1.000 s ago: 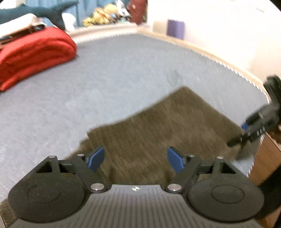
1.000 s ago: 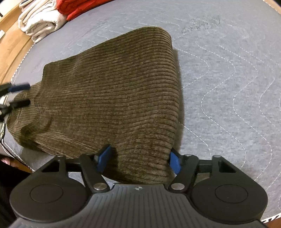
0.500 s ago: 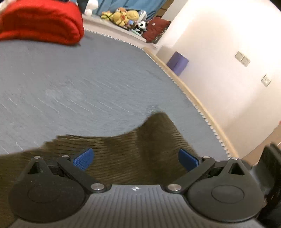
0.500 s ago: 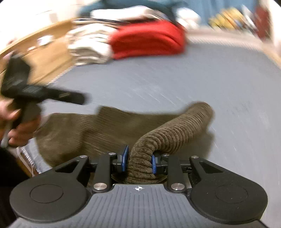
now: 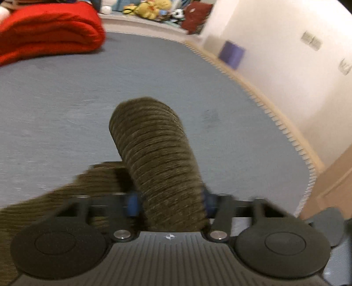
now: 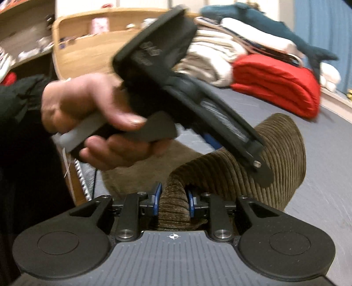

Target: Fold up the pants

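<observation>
The olive-brown corduroy pants (image 5: 156,158) lie on a grey quilted bed (image 5: 55,105). My left gripper (image 5: 170,203) is shut on a thick fold of the pants, which arches up and away from its blue pads. My right gripper (image 6: 173,201) is shut on another fold of the pants (image 6: 283,154), lifted in a curved loop. In the right wrist view the left gripper's black body and the hand (image 6: 92,110) holding it fill the upper left, close above the cloth.
A folded red blanket (image 5: 48,30) and stacked pale laundry (image 6: 211,59) sit at the far side of the bed. Stuffed toys (image 5: 147,8) and a purple box (image 5: 232,51) stand beyond it by the white wall. A wooden headboard (image 6: 88,48) is at the left.
My left gripper, open over the flat pants before, has closed on a fold and lifted it. My right gripper stays shut on its fold and has risen; the left hand moved in close.
</observation>
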Available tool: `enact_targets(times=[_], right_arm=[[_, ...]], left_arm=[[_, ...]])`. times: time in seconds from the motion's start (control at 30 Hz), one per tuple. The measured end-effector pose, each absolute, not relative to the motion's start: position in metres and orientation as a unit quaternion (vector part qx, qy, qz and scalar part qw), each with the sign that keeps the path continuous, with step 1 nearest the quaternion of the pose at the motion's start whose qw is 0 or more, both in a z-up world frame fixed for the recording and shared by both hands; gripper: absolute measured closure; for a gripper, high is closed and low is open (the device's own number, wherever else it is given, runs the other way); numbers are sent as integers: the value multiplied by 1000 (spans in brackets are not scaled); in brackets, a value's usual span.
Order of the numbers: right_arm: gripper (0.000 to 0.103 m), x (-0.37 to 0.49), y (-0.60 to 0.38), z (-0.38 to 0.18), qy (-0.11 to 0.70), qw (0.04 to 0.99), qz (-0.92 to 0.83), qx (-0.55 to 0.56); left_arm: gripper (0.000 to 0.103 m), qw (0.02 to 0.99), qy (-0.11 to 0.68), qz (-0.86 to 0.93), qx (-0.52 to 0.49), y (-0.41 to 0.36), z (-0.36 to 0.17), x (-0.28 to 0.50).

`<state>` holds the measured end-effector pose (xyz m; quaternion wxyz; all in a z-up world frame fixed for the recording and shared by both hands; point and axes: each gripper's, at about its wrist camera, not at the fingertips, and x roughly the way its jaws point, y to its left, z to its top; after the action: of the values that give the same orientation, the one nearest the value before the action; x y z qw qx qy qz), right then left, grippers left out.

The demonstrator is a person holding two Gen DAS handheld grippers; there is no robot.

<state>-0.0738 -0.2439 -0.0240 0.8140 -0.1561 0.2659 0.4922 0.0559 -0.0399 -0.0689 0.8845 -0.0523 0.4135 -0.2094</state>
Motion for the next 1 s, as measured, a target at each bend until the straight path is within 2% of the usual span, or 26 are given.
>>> enact_targets(times=[0.1, 0.3, 0.33, 0.37, 0.43, 0.63, 0.93, 0.97, 1.0], right_arm=[[78, -74, -230, -27, 268, 807, 499, -167], [69, -51, -224, -22, 301, 785, 530, -106], [63, -44, -225, -17, 306, 781, 539, -81], [50, -37, -227, -11, 308, 777, 546, -54], [36, -23, -233, 0, 307, 775, 552, 2], [32, 23, -246, -2, 332, 793, 497, 120], [26, 58, -210, -59, 437, 821, 356, 94], [25, 58, -206, -64, 443, 818, 355, 88], [25, 58, -200, -69, 449, 815, 357, 84]], left_arm=[[77, 884, 423, -190, -61, -23, -76, 55], [80, 887, 422, -159, -103, 21, -74, 50], [80, 888, 420, -153, -109, 30, -70, 49], [80, 890, 417, -144, -114, 40, -67, 49], [80, 894, 412, -123, -127, 59, -63, 44], [80, 904, 397, -51, -151, 119, -51, 29], [80, 907, 380, 61, -171, 210, -33, -9], [77, 904, 385, 69, -173, 220, -33, -12], [68, 900, 391, 75, -175, 229, -35, -13]])
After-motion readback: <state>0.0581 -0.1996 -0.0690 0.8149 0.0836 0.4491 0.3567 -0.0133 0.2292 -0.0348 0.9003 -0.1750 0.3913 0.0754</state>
